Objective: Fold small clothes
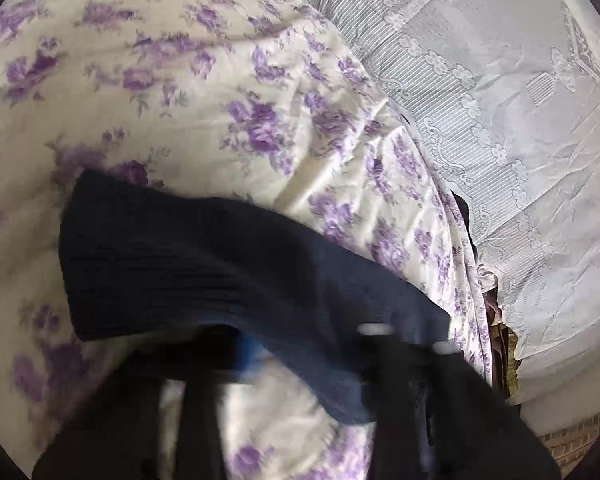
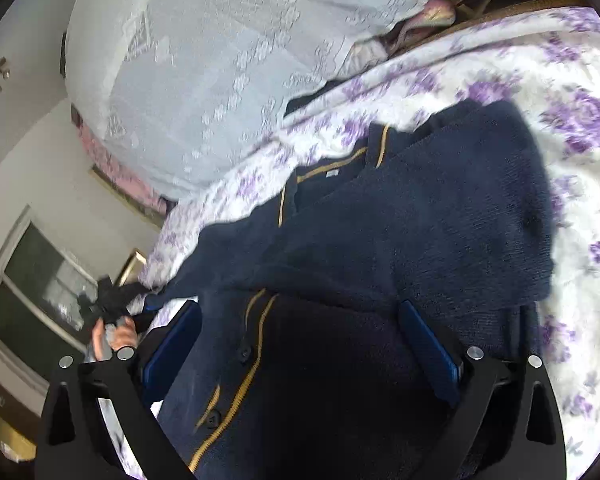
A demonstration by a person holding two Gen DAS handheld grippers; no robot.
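Navy cardigan [image 2: 400,232] blurred; hem cropped

navy cardigan [image 2: 420,220] lies on the floral sheet [image 2: 580,128], right tongs [image 2: 300,344] spread wide over it.

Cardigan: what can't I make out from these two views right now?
- Whether the left gripper holds the sleeve: left wrist view, motion blur smears the fingers.
- Cardigan hem: right wrist view, cut off by the bottom edge.
- Collar label: right wrist view, too small to read.
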